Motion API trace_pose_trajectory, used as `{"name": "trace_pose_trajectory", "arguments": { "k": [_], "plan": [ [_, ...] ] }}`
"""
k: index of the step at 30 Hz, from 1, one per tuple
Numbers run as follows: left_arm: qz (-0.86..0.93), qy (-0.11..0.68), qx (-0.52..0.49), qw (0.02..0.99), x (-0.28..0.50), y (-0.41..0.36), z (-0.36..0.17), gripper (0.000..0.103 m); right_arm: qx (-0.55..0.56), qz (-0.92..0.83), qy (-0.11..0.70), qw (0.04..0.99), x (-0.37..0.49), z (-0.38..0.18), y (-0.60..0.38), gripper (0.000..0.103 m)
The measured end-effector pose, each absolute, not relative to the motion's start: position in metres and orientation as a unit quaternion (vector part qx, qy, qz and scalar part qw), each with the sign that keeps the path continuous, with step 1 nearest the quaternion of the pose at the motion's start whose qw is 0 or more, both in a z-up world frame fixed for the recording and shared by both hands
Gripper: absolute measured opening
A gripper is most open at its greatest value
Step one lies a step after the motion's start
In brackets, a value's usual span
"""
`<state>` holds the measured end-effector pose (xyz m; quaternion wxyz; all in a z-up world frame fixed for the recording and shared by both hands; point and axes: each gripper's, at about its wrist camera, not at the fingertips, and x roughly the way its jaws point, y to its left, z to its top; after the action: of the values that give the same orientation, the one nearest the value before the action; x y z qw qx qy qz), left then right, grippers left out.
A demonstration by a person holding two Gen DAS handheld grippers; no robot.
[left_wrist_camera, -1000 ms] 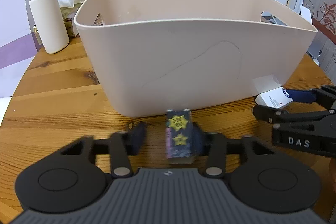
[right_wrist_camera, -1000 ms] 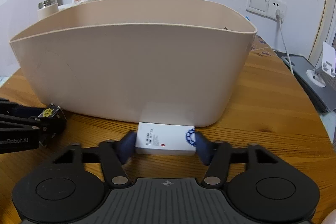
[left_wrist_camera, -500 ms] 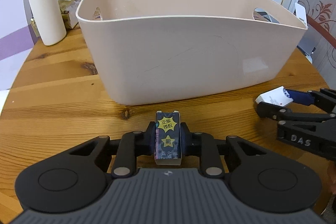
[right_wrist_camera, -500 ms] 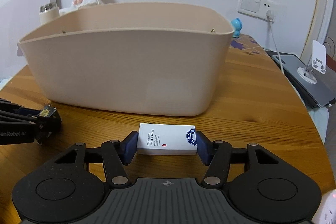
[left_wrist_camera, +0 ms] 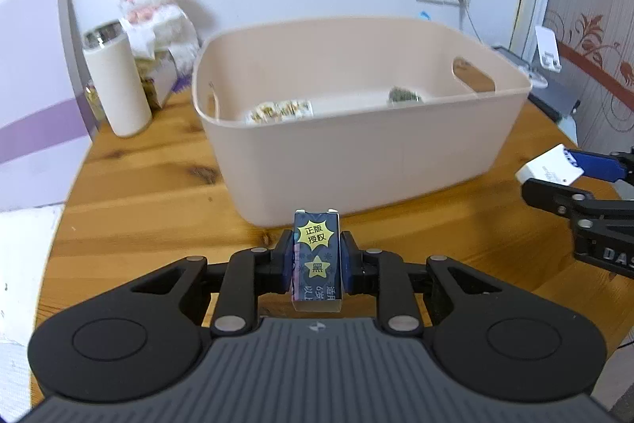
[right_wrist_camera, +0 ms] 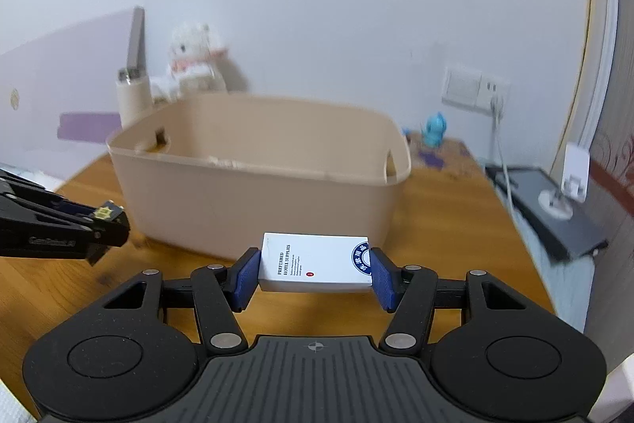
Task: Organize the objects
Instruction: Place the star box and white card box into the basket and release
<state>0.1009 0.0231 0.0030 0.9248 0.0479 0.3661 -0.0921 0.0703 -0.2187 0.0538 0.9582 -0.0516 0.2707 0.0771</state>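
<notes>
A beige plastic bin (left_wrist_camera: 368,145) (right_wrist_camera: 261,193) stands in the middle of the round wooden table (left_wrist_camera: 142,201). My left gripper (left_wrist_camera: 317,260) is shut on a small dark blue box with yellow stars (left_wrist_camera: 317,260), held upright above the table in front of the bin. My right gripper (right_wrist_camera: 315,266) is shut on a flat white box with a blue seal (right_wrist_camera: 315,262), held off the table near the bin's right front. Each gripper also shows in the other's view: the right gripper (left_wrist_camera: 554,173) at the right edge, the left gripper (right_wrist_camera: 103,221) at the left. Small items lie inside the bin (left_wrist_camera: 281,110).
A white tumbler (left_wrist_camera: 117,86) and a white plush lamb (left_wrist_camera: 158,2) stand behind the bin at the left. A blue figurine (right_wrist_camera: 436,129), a wall socket with a cable (right_wrist_camera: 475,92) and a grey device (right_wrist_camera: 554,209) with a phone stand are at the right.
Both grippers have risen and pulled back from the bin with their boxes, so the bin's inside now shows. The left gripper closed on the dark box a second ago.
</notes>
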Motion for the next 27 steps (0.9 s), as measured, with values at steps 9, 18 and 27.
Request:
{"name": "trace_pose_trajectory", "arguments": {
  "k": [9,18,27],
  "plan": [
    [-0.101,0.321,0.04,0.941,0.097,0.024,0.048,0.025,-0.049,0.077,0.207,0.974,0.064,0.102,-0.22,0.055],
    [-0.099,0.282,0.052,0.953,0.116,0.019,0.086,0.025,-0.035,0.07,0.171,0.982,0.087,0.13,-0.221,0.055],
    [-0.088,0.29,0.065,0.951,0.164,0.007,0.085,0.025,-0.022,0.062,0.179,0.982,0.131,0.132,-0.222,0.055]
  ]
}}
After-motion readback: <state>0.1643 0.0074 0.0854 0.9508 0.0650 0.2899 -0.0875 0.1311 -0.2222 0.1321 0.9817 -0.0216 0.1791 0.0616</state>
